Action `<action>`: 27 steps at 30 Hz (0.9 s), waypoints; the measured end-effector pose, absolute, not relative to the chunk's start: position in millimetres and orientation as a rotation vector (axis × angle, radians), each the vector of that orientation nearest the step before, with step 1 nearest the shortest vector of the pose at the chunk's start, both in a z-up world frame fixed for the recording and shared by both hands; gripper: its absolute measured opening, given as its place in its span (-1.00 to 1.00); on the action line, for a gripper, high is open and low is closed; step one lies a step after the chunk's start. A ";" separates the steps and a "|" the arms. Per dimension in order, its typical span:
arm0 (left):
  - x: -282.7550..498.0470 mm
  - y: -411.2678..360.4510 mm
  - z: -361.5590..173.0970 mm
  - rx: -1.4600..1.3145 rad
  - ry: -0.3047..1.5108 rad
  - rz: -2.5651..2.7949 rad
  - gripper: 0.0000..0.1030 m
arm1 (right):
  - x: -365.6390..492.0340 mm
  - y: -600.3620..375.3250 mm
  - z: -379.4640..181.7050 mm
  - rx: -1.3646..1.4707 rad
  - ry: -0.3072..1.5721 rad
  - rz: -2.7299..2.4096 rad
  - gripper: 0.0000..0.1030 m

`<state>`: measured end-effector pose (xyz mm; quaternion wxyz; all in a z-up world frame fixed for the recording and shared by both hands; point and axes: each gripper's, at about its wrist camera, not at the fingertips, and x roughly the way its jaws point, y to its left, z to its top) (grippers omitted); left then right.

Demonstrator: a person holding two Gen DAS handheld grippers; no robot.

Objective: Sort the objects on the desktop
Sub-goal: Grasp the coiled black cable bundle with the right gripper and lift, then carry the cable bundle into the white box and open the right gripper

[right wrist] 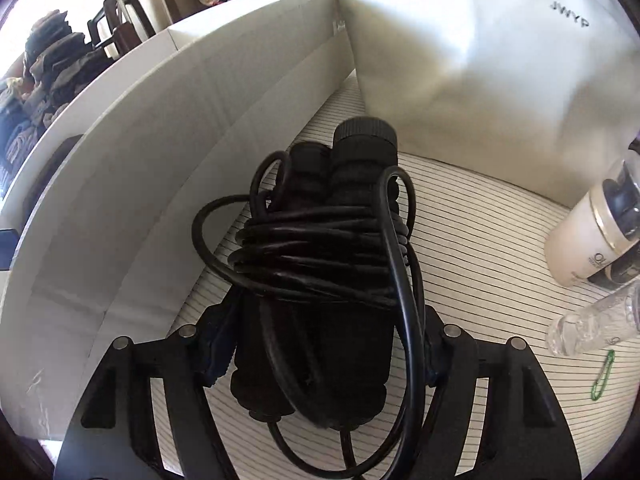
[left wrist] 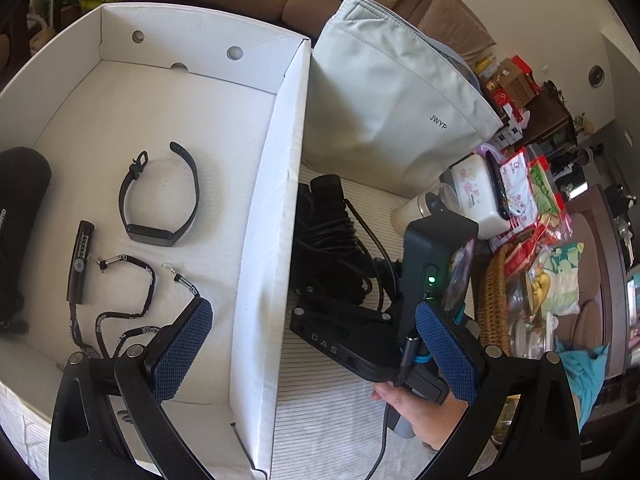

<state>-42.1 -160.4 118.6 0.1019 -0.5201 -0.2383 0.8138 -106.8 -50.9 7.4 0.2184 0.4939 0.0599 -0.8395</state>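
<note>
Jump rope (right wrist: 320, 248), black, its cord wound around two ribbed handles, lies on the striped cloth (right wrist: 480, 232) just beside the outer wall of the white cardboard box (right wrist: 160, 152), and it sits between the jaws of my right gripper (right wrist: 326, 344). The blue pads on both sides stand at the bundle's flanks; I cannot tell for certain whether they press on it, as the cord hides the contact. No earlier frame is before me. My left gripper (left wrist: 316, 344) hangs spread wide over the box wall (left wrist: 272, 240), one blue pad (left wrist: 184, 344) above the box interior, the other on the outside, with nothing between them. Inside the box I note a black fitness band (left wrist: 160, 196), a black lanyard (left wrist: 120, 320) with metal clips, a slim black stick-shaped item (left wrist: 80, 260), and a dark cylindrical pouch (left wrist: 20, 220) at the left edge. From the left view, the right gripper's body, marked DAS, is held by a hand (left wrist: 416, 404). A pale fabric bag (right wrist: 500, 80) lettered JWYP stands behind the rope. To the right stand a cream bottle (right wrist: 588, 232), a clear plastic item (right wrist: 592, 324), and a green paper clip (right wrist: 602, 376).
</note>
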 end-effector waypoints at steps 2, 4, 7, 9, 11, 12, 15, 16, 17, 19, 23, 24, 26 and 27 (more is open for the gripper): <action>-42.1 -156.4 119.7 -1.531 -0.714 2.385 1.00 | -99.2 -40.6 19.6 1.333 0.131 -2.336 0.30; -43.1 -152.3 119.1 -1.521 -0.772 2.341 1.00 | -88.1 -29.3 35.8 1.289 0.103 -2.352 0.30; -43.3 -146.3 117.2 -1.531 -0.847 2.324 1.00 | -70.4 -8.4 59.0 1.245 -0.008 -2.343 0.30; -39.2 -145.9 120.6 -1.518 -0.872 2.354 1.00 | -59.6 7.2 74.7 1.213 -0.075 -2.344 0.30; -30.9 -150.3 130.9 -1.437 -0.956 2.349 1.00 | -46.4 21.4 92.7 1.163 -0.109 -2.357 0.30; -27.3 -150.5 138.6 -1.395 -0.977 2.340 1.00 | -39.2 25.6 102.2 1.137 -0.120 -2.362 0.30; -15.6 -149.6 167.7 -1.261 -0.999 2.354 1.00 | -29.0 37.5 132.8 1.079 -0.133 -2.365 0.30; -12.5 -148.1 175.0 -1.210 -1.028 2.311 1.00 | -27.3 41.0 143.4 1.061 -0.136 -2.363 0.30; -10.1 -146.3 181.0 -1.158 -1.069 2.256 1.00 | -22.6 42.8 151.1 1.045 -0.142 -2.361 0.30; -8.4 -140.0 187.6 -1.082 -1.133 2.133 1.00 | -12.7 43.4 162.9 1.013 -0.158 -2.347 0.30; -13.7 -120.6 181.3 -1.055 -1.219 1.926 1.00 | 5.9 31.7 183.3 0.974 -0.161 -2.295 0.30; -13.8 -116.4 180.2 -1.052 -1.214 1.910 1.00 | 10.6 29.6 185.9 0.968 -0.156 -2.282 0.30; -11.8 -111.0 179.3 -1.061 -1.190 1.917 0.70 | 17.5 23.1 190.8 0.961 -0.132 -2.273 0.30; -11.3 -111.1 177.4 -1.085 -1.183 1.935 0.48 | 20.9 20.8 194.2 0.956 -0.123 -2.275 0.30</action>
